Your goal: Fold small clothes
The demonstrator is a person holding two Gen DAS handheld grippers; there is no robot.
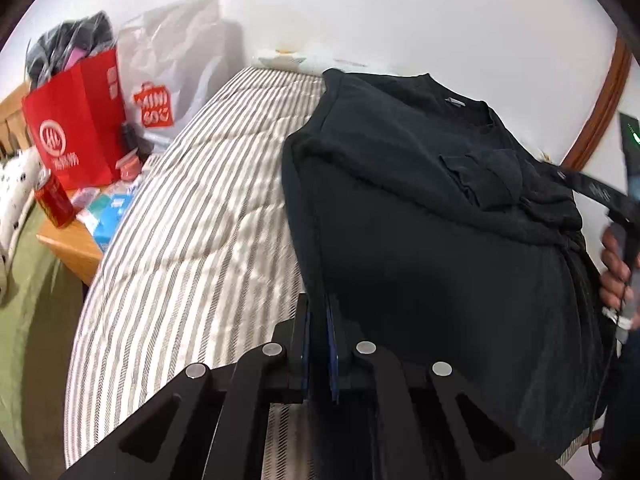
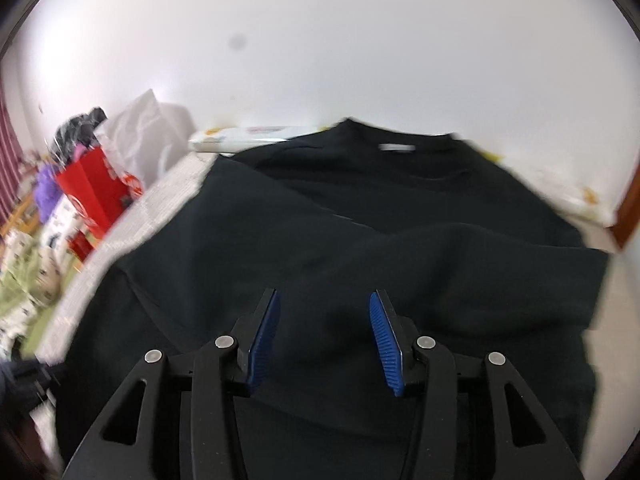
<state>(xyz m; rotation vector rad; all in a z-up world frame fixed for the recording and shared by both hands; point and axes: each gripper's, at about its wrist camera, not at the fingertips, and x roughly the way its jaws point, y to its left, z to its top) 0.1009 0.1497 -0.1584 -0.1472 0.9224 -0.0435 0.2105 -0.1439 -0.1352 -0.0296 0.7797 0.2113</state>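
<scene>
A black t-shirt [image 1: 420,208] lies on a striped mattress [image 1: 192,232], collar toward the wall, one sleeve folded over its chest. My left gripper [image 1: 319,304] is shut on the shirt's left edge near the hem. In the right wrist view the same black t-shirt [image 2: 340,240] fills the middle, with a fold running across it. My right gripper [image 2: 325,300] is open just above the shirt's lower part, with cloth between and under its blue pads [image 2: 382,332]. The right gripper also shows at the right edge of the left wrist view [image 1: 592,190], held by a hand.
A red paper bag [image 1: 76,128] and a white plastic bag [image 1: 176,68] stand on a wooden side table [image 1: 76,244] left of the mattress. A white wall [image 1: 360,12] is behind. A brown door frame [image 1: 604,108] is at the right.
</scene>
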